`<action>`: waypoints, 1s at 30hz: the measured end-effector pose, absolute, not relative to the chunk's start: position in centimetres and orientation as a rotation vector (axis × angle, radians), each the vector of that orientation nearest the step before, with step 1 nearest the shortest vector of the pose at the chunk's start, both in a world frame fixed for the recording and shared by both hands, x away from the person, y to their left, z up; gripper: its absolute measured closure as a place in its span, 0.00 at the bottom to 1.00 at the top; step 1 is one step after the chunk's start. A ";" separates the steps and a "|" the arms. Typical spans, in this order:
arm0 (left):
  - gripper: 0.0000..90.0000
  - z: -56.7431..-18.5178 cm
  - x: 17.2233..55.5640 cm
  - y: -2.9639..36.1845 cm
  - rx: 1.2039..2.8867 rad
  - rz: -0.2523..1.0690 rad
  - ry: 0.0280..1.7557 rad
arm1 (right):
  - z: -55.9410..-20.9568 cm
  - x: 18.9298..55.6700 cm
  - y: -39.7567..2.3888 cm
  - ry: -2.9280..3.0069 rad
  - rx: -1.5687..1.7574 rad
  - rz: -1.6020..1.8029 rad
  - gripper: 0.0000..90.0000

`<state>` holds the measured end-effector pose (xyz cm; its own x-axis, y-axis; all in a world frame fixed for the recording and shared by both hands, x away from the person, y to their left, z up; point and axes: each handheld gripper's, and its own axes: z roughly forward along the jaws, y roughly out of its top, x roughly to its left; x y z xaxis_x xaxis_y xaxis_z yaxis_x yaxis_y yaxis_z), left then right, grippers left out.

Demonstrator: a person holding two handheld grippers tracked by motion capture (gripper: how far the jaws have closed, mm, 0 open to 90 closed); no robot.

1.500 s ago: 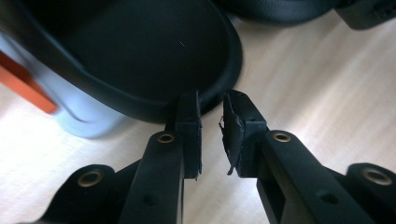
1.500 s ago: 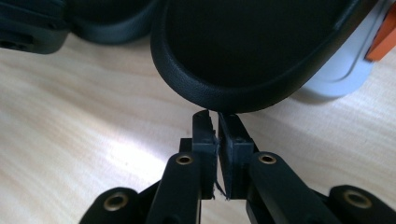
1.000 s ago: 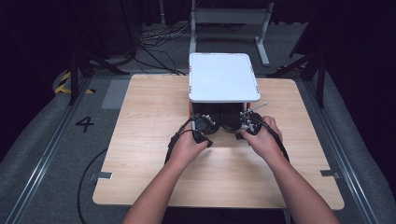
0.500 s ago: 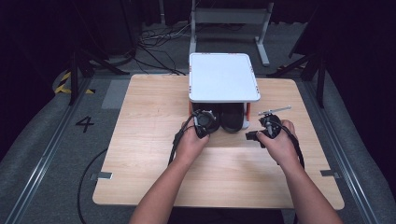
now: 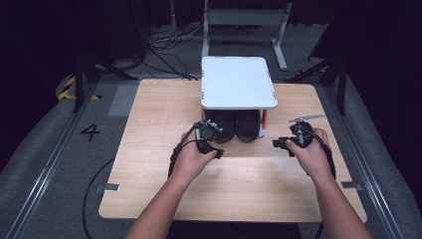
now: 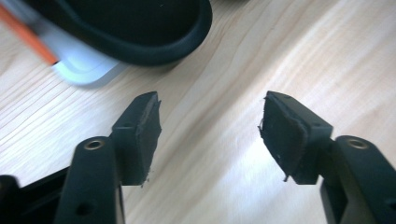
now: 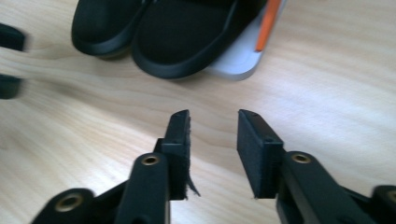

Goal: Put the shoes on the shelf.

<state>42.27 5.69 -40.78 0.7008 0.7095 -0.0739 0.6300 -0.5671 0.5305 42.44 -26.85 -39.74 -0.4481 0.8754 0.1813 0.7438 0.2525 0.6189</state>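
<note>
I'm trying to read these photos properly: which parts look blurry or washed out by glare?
High view: even light, dark surroundings, sharp wooden table. Left gripper view: bright glare on the wood between the jaws, the black shoe soft. Right gripper view: the left gripper smeared at the edge, the shoes slightly soft.

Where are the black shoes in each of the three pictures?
High view: the black shoes sit mid-table under the white shelf.
Left gripper view: one shoe at the top left.
Right gripper view: both shoes along the top.
Shared landmark: the shelf's orange leg.
</note>
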 end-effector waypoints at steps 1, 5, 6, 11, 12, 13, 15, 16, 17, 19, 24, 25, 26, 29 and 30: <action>0.39 -40.4 41.8 6.4 2.367 0.204 1.021 | -39.6 42.4 -27.2 2.310 1.515 0.975 0.68; 0.35 -39.4 40.8 8.9 2.339 0.248 1.019 | -38.9 42.0 -28.7 2.274 1.427 1.044 0.56; 0.34 -39.1 40.6 9.7 2.335 0.254 1.020 | -38.7 41.9 -29.1 2.265 1.418 1.059 0.55; 0.30 -38.3 39.5 12.9 2.360 0.321 1.034 | -38.2 41.2 -31.2 2.251 1.347 1.083 0.49; 0.30 -38.2 39.4 13.3 2.364 0.320 1.041 | -38.2 41.0 -31.7 2.253 1.349 1.101 0.49; 0.29 -38.1 39.3 13.9 2.370 0.325 1.045 | -38.3 40.8 -31.9 2.260 1.354 1.110 0.49; 0.26 -38.2 39.0 15.1 2.389 0.333 1.051 | -38.4 40.4 -32.5 2.286 1.344 1.118 0.48; 0.25 -38.2 38.9 15.7 2.392 0.338 1.059 | -38.5 40.3 -32.8 2.297 1.319 1.110 0.46; 0.24 -38.3 38.7 16.3 2.392 0.336 1.068 | -38.6 40.1 -33.1 2.306 1.293 1.097 0.46; 0.22 -38.4 38.5 17.4 2.389 0.325 1.096 | -38.8 39.8 -33.8 2.324 1.255 1.057 0.45; 0.21 -39.2 38.1 19.6 2.451 0.358 1.201 | -39.9 39.7 -35.2 2.391 1.163 0.863 0.40; 0.21 -39.7 38.0 20.5 2.462 0.389 1.266 | -40.3 39.8 -35.3 2.397 1.152 0.830 0.39; 0.21 -39.9 38.0 20.8 2.468 0.398 1.271 | -40.6 39.9 -35.3 2.403 1.150 0.821 0.37; 0.21 -40.7 38.2 21.8 2.451 0.383 1.299 | -41.6 40.4 -35.7 2.406 1.170 0.807 0.36; 0.21 -41.1 38.3 22.1 2.447 0.376 1.301 | -41.9 40.5 -36.0 2.403 1.188 0.802 0.36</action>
<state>38.31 22.06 -41.10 0.5450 0.8354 0.0712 0.7443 -0.5211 0.4177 40.54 -35.95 -41.87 -0.5917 0.8045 -0.0525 0.6115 0.4903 0.6210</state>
